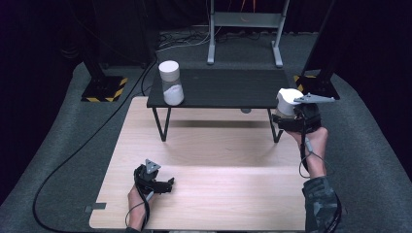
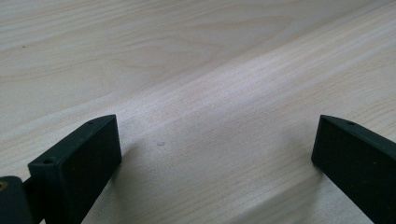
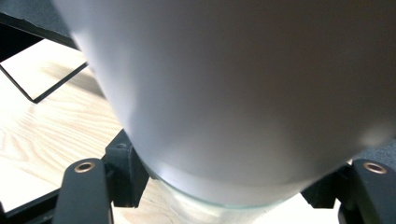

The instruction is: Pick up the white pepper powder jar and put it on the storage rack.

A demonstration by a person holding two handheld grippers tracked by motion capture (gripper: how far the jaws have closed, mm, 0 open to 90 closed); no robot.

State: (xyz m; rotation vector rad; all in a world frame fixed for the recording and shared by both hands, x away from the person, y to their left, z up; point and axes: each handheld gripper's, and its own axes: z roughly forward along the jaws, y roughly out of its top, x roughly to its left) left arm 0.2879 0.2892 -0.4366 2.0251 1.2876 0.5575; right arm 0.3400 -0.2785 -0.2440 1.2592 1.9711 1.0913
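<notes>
A jar with a white lid [image 1: 287, 99] is held at the right end of the black shelf [image 1: 228, 87], above its corner. My right gripper [image 1: 294, 116] is shut on the jar, its jaws on the glass body below the lid. In the right gripper view the jar's white lid [image 3: 243, 84] looms close, with a strip of glass [image 3: 219, 210] between the two jaws of the right gripper [image 3: 224, 189]. My left gripper [image 1: 168, 184] rests low on the wooden table [image 1: 218, 194] at the front left. It is open, with bare wood between the jaws of the left gripper [image 2: 217, 140].
A second jar [image 1: 171, 82] with a white lid and white powder inside stands on the shelf's left end. The shelf stands on thin black legs [image 1: 163, 124] at the table's far edge. A black cable [image 1: 73, 160] runs over the grey floor at the left.
</notes>
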